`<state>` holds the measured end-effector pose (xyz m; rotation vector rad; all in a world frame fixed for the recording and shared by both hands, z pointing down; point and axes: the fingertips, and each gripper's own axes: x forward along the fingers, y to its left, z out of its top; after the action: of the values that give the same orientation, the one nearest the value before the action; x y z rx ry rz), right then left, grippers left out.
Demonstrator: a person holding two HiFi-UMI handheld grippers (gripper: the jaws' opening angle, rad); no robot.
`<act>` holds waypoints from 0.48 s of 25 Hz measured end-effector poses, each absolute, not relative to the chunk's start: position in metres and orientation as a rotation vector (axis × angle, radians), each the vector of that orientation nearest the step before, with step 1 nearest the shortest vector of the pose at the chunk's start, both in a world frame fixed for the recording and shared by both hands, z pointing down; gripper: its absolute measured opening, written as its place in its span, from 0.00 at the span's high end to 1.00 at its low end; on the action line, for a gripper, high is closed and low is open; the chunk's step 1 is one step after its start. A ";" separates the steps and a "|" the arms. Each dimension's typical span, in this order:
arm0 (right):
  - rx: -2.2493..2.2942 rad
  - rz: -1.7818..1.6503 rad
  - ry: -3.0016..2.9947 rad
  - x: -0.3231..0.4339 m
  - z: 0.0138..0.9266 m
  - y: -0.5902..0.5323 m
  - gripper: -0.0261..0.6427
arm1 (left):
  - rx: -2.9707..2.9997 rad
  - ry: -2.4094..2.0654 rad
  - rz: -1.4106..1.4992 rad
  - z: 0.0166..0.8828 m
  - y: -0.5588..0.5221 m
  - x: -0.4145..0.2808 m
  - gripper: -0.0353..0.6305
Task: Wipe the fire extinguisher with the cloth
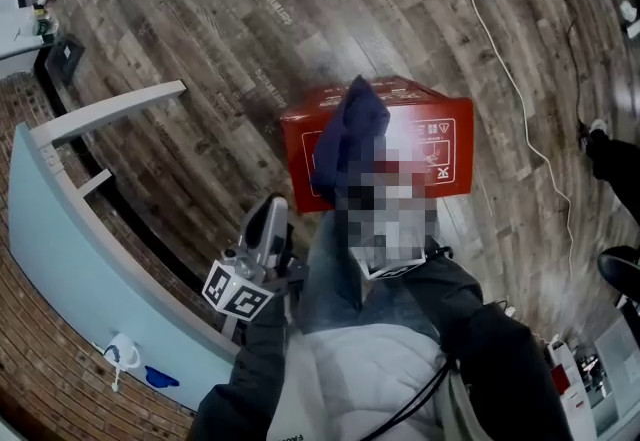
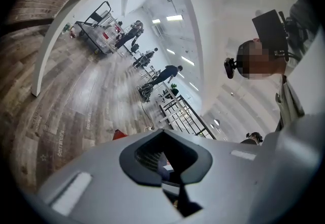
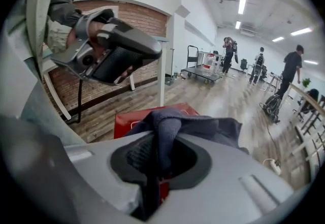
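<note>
While my right gripper (image 3: pixel 158 174) pinches the blue cloth (image 3: pixel 170 126) tight and my left gripper (image 1: pixel 270 214) hangs closed and empty, I'd lower the cloth flat onto the red fire extinguisher box (image 1: pixel 440 144) on the floor below and rub it in broad strokes.

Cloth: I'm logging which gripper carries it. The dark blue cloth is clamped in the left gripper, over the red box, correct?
No. The dark blue cloth is clamped in the right gripper, not the left gripper, over the red box. The right gripper view shows it pinched between that gripper's jaws.
</note>
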<state>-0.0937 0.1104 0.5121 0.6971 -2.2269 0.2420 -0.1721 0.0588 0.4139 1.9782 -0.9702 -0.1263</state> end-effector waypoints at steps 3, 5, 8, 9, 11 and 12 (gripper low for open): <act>0.819 0.239 -2.147 -0.038 0.514 0.123 0.87 | 2.009 -0.958 -0.060 0.419 0.061 -0.169 0.94; 0.981 0.282 -2.045 0.017 0.518 0.123 0.87 | 2.026 -0.940 -0.028 0.423 0.063 -0.164 0.94; 1.238 0.416 -1.906 0.089 0.520 0.119 0.87 | 2.049 -0.913 0.007 0.425 0.066 -0.154 0.94; 1.283 0.445 -1.866 0.102 0.521 0.117 0.87 | 2.052 -0.907 0.010 0.426 0.067 -0.151 0.94; 1.327 0.473 -1.809 0.105 0.521 0.114 0.87 | 2.043 -0.895 0.002 0.427 0.069 -0.147 0.94; 1.335 0.484 -1.800 0.097 0.521 0.113 0.87 | 2.031 -0.889 -0.007 0.428 0.071 -0.146 0.94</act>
<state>0.0969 0.1126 0.5208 1.3345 -1.8000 0.4839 -0.1464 0.0711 0.4282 2.0311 -0.8889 -0.0069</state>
